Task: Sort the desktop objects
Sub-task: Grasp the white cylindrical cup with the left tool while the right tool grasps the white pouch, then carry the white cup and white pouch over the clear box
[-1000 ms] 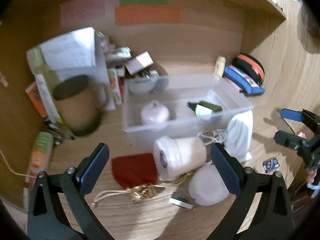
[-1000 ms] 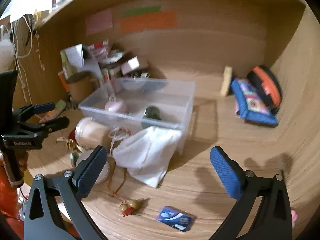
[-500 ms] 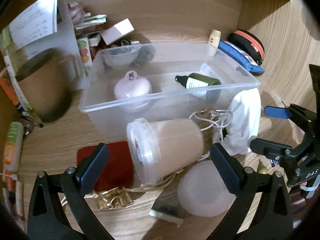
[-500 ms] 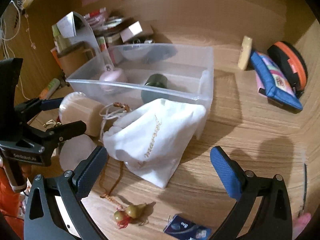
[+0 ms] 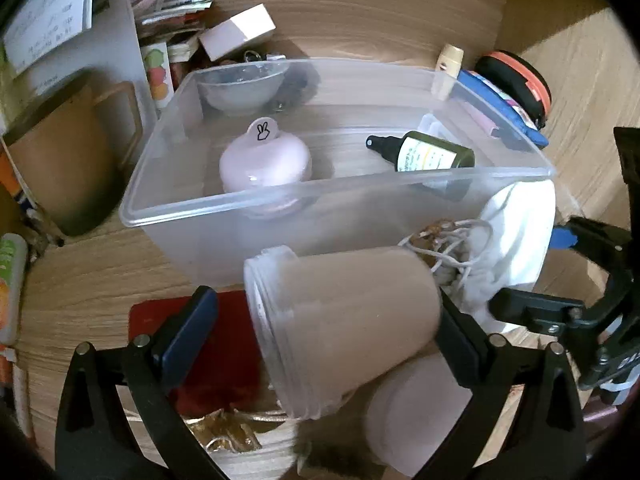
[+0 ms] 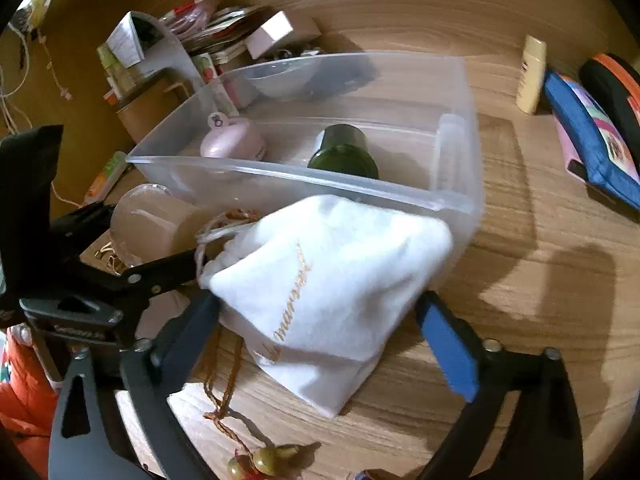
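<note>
So the frosted jar point(image 5: 344, 320) was lying on its side right between the fingers of the left gripper point(image 5: 320, 328), which was spread wide around it and not squeezing. Just past it sat the clear bin point(image 5: 320, 200) with a pink case point(image 5: 264, 160) and a green bottle point(image 5: 432, 154) inside. The right gripper point(image 6: 320, 328) was spread too, straddling the white pouch point(image 6: 328, 280) that leaned against the bin's front wall on the tabletop point(image 6: 540, 280).
</note>
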